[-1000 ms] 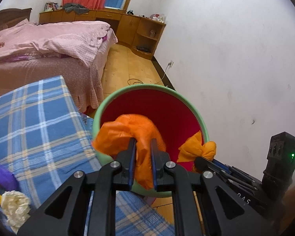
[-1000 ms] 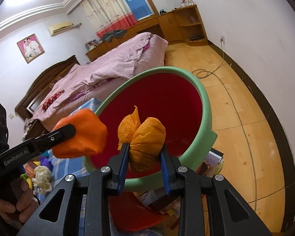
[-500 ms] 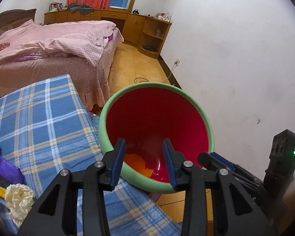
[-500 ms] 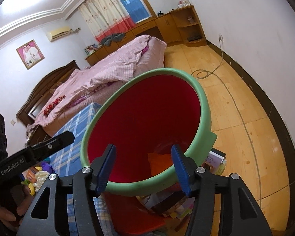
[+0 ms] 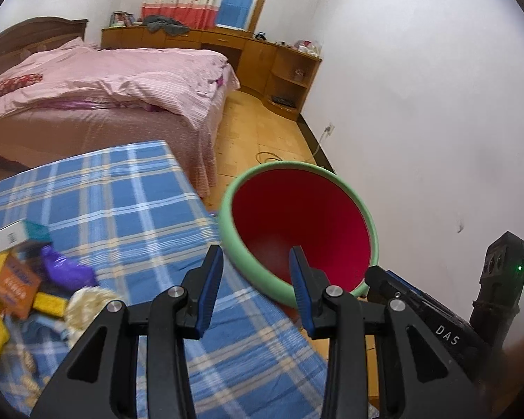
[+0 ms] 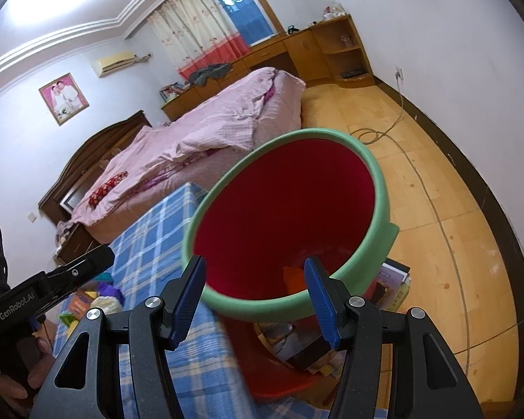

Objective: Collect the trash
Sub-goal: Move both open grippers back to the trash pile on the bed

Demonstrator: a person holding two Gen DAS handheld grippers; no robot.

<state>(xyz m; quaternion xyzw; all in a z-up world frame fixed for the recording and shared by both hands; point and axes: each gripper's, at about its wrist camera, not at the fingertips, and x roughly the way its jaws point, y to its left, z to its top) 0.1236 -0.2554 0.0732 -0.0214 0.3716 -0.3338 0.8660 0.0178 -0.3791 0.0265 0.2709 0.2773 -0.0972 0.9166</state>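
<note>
Bed (image 5: 104,83) w/ pink quilt fills the back of the room; nearer is the table under a blue checked cloth (image 5: 122,202), and off its right edge stands the bin (image 5: 373,241), green rim, red inside. An orange scrap (image 6: 293,279) lies at the bin's bottom, seen from the right wrist view only. Remaining trash sits in a heap near the table's left edge: a white-and-teal box (image 5: 17,235), an orange packet (image 5: 15,284), a purple wrapper (image 5: 66,269), a yellow piece (image 5: 50,303) and a cream crumpled paper ball (image 5: 84,309), all touching or just beside each other; pile is blurred so exact overlaps can't be told. Left gripper (image 5: 256,286) hangs over the table's right edge beside the bin rim, jaws parted, nothing btwn them; they've just been opening. Right gripper (image 6: 255,293) looks into the bin mouth, jaws parted wider, also empty, also just opened. Handling, as a guess: all light. Paper ball is soft & springy, so pinch across its middle and it'll squash. Purple wrapper looks thin, slippery film, so take a bunched fold, not a flat face. Box is stiff, so grip across its narrow sides. Flat packet is hardest; prob needs an edge lifted first.
</note>
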